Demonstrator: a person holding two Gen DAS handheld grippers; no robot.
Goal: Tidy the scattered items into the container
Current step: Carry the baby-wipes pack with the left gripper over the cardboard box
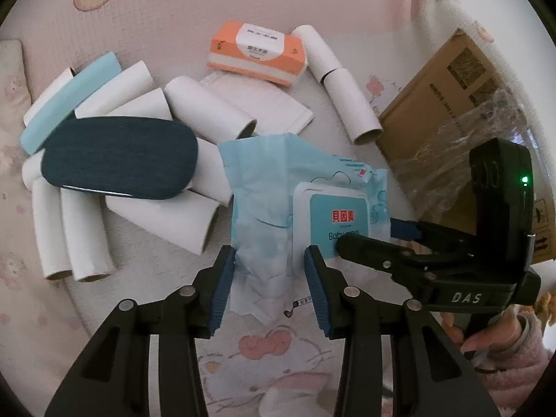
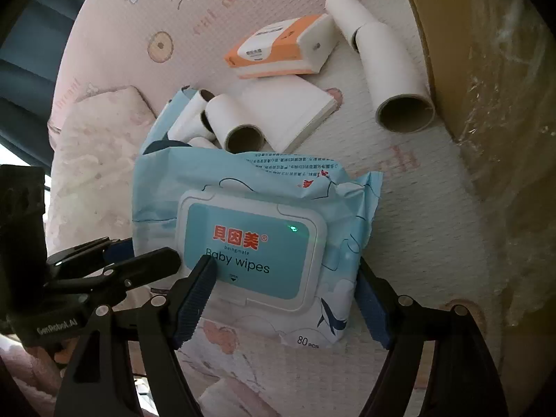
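Note:
A light-blue baby wipes pack (image 1: 312, 205) (image 2: 257, 243) lies on the pink cartoon mat (image 1: 156, 17). My left gripper (image 1: 269, 253) points down over its crumpled end, and both blue pads touch the film, so it is shut on the pack. In the right wrist view the left gripper (image 2: 154, 248) clasps the pack's left edge. My right gripper (image 2: 283, 302) straddles the pack with its jaws wide. One pad lies over the lid and the other stands at the pack's right edge, without visibly pressing. The cardboard box (image 1: 434, 104) (image 2: 469, 69), partly covered in clear film, stands to the right.
Several white paper tubes (image 1: 208, 107) (image 2: 389, 55), a dark blue oval case (image 1: 121, 160), a pale blue bar (image 1: 69, 100), an orange tissue pack (image 1: 257, 52) (image 2: 278, 48) and a white pad (image 1: 267, 104) (image 2: 292, 111) lie scattered. A hand in a pink sleeve (image 1: 514, 344) holds the right gripper.

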